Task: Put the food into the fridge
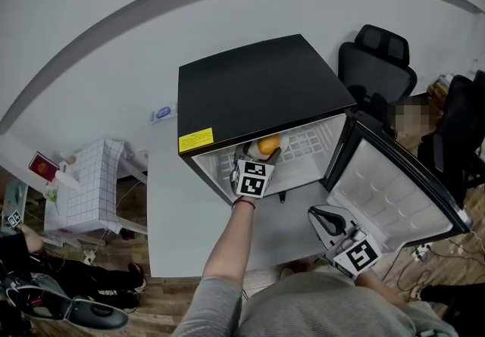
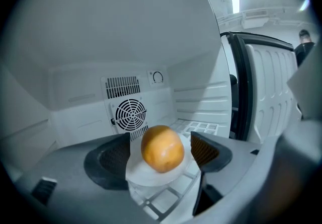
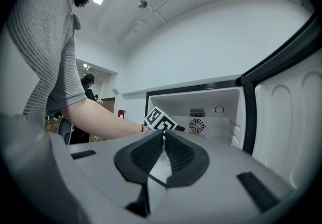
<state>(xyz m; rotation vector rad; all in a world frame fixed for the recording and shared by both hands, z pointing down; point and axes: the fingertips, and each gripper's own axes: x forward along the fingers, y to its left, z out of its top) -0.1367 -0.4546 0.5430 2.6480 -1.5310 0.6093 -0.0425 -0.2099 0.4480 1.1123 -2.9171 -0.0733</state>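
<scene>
Fridge (image 1: 250, 85): standing with its door (image 1: 386, 191) swinging wide to the right, giving both arms free access.
Left gripper (image 2: 160, 153): reaching deep into the fridge, jaws spread wide and seemingly pressing on opposite edges of a plate (image 2: 151, 175), so the load is travelling level.
Orange (image 2: 162, 147): sitting loose on the middle of the plate, inside the fridge, between the jaws but not being touched by them.
Shelf (image 2: 166, 200): lying just under the plate; whether the plate is resting on it yet is unclear.
Right gripper (image 3: 163, 155): hanging back outside by the door, jaws pressed together on nothing, keeping out of the way.
Step, as I judge it: setting the plate down on the shelf.
</scene>
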